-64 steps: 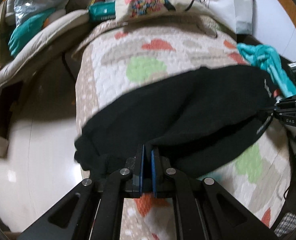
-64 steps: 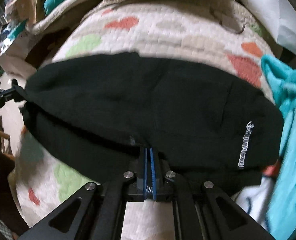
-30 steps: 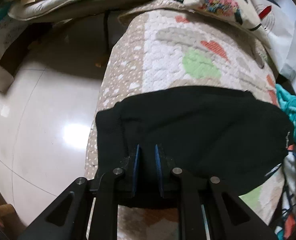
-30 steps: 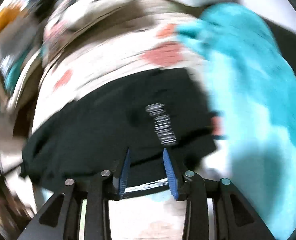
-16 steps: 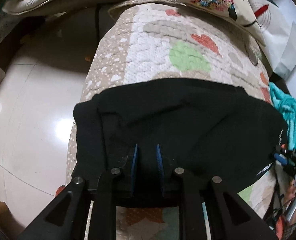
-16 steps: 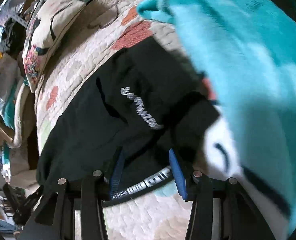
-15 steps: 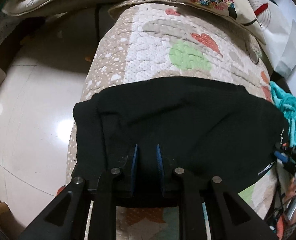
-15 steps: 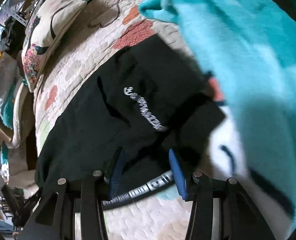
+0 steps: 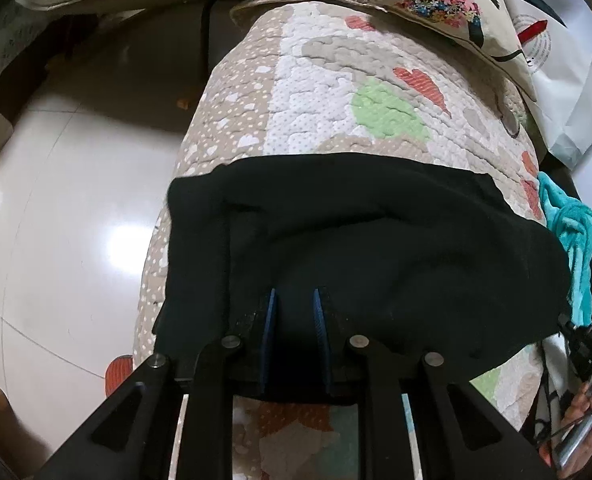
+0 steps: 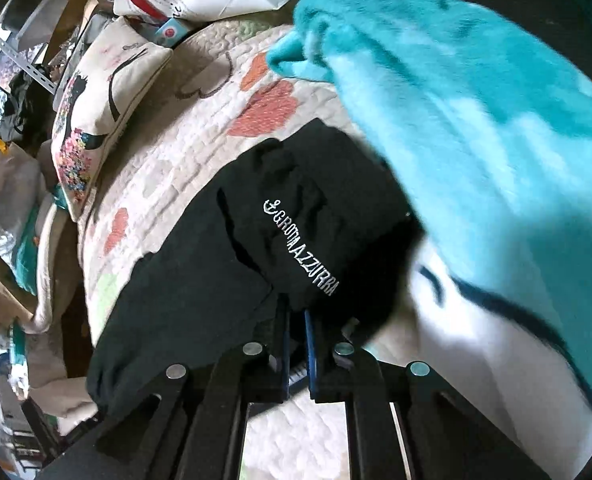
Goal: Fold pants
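Observation:
The black pants (image 9: 376, 240) lie folded across a quilted bedspread (image 9: 336, 92) with heart patches. In the left wrist view my left gripper (image 9: 294, 300) is open, its blue pads resting over the near edge of the pants. In the right wrist view the pants (image 10: 216, 280) show white lettering near their right end. My right gripper (image 10: 295, 316) has its blue pads nearly together on the near edge of the pants, just below the lettering. The right gripper's body also shows at the far right of the left wrist view (image 9: 588, 344).
A turquoise fleece blanket (image 10: 476, 120) lies right beside the pants' right end. A printed cushion (image 9: 456, 8) and a white paper bag (image 9: 568, 80) sit at the far end of the bed. Shiny tile floor (image 9: 56, 220) lies left of the bed.
Both grippers let go of the pants about a second ago. The right gripper then swung to the pants' right end and has now closed on the edge there. The left gripper stays open.

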### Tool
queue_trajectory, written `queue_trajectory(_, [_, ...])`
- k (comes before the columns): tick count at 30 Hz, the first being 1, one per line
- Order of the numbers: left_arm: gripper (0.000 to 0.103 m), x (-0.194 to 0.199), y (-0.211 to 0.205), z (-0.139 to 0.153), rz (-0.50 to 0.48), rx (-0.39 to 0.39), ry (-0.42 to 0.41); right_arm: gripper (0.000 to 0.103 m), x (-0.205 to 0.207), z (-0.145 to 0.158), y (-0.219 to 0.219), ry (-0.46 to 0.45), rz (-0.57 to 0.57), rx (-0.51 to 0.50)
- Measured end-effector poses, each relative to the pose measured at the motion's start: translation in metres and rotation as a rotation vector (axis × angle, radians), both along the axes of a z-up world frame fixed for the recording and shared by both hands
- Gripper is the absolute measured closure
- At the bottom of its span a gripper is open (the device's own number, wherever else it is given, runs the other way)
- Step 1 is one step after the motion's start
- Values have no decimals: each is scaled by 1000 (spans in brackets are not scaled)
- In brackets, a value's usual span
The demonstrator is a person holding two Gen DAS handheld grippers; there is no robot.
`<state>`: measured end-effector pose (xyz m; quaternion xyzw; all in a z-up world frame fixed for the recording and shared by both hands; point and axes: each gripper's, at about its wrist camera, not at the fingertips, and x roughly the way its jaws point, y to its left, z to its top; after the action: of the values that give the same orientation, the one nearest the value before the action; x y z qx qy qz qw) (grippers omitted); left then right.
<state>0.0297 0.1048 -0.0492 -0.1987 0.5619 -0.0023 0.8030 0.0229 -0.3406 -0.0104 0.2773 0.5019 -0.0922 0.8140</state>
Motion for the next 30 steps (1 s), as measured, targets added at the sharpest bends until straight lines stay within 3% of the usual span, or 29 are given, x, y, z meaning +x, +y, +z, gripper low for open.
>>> queue_trajectory(3, [84,-2,1,-7,-6,12,32,92,-4,-19,-12,92,-49,1])
queue_trajectory(5, [84,-4,3,-9,-11,9,37,76,-10,-29,-25,146,-135,7])
queue_trajectory(7, [84,-7,3,-8,-19,25,46,75,-21,-23,-33,108,-190,22])
queue_trajectory(10, [84,-12,1,-7,-30,53,60,73,-30,9,-29,6,-216,-102])
queue_trajectory(13, [84,-13,-4,-5,-36,82,59,69,-13,33,-17,-85,-141,-190])
queue_trajectory(16, [84,-14,1,-2,-7,43,50,60,21,28,-6,-112,-19,-108])
queue_trajectory(19, [84,-22,21,10,61,-10,5,60,52,2,0,-80,51,-21])
queue_trajectory(22, [83,-37,57,21,199,-30,-46,61,77,-24,-2,-18,88,-101])
queue_trajectory(23, [81,-41,67,21,239,-41,-51,67,83,-32,-8,7,81,-123])
queue_trajectory(27, [77,-62,113,11,413,-144,-43,70,82,-26,-12,-7,28,-127])
queue_trajectory(30, [77,-70,122,5,462,-208,-43,64,75,-9,7,-36,63,-273])
